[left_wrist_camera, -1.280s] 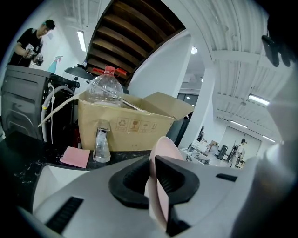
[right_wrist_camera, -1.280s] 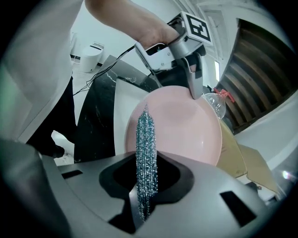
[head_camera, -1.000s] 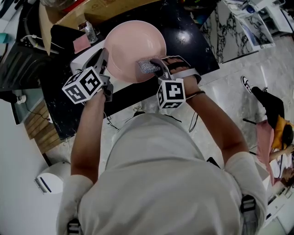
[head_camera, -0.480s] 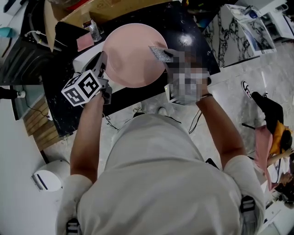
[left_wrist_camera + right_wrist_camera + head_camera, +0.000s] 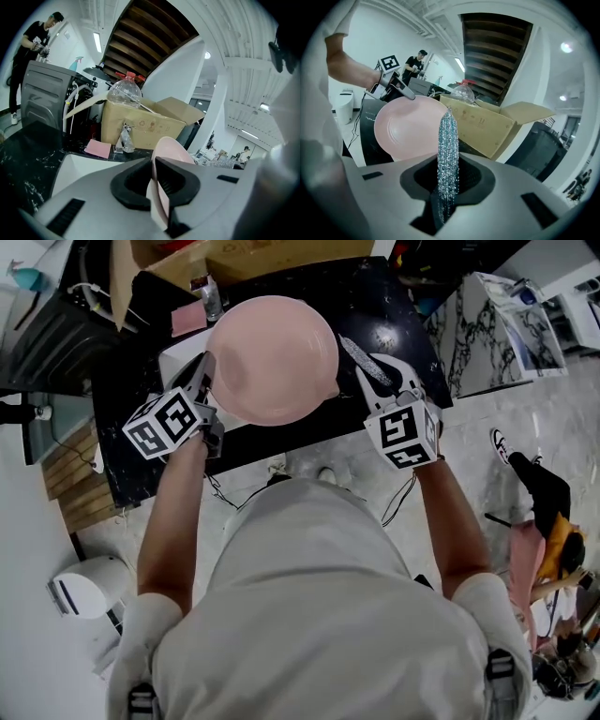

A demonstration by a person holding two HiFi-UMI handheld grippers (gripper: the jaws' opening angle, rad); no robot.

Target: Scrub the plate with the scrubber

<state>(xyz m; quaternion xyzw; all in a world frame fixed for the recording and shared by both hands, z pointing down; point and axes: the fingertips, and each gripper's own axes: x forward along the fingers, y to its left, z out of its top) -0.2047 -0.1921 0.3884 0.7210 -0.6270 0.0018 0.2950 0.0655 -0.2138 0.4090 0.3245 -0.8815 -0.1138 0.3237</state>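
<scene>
Head view: one round pink plate (image 5: 272, 357), two grippers, one silvery mesh scrubber (image 5: 360, 359)

One brown cardboard box (image 5: 246, 259) stands behind the plate. Left gripper (image 5: 203, 369) clamps its left rim; right gripper (image 5: 379, 369), to its right, pinches the scrubber clear.

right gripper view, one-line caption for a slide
Right hand-held gripper clamps a silver scrubber, with the pink plate beyond it.
</scene>
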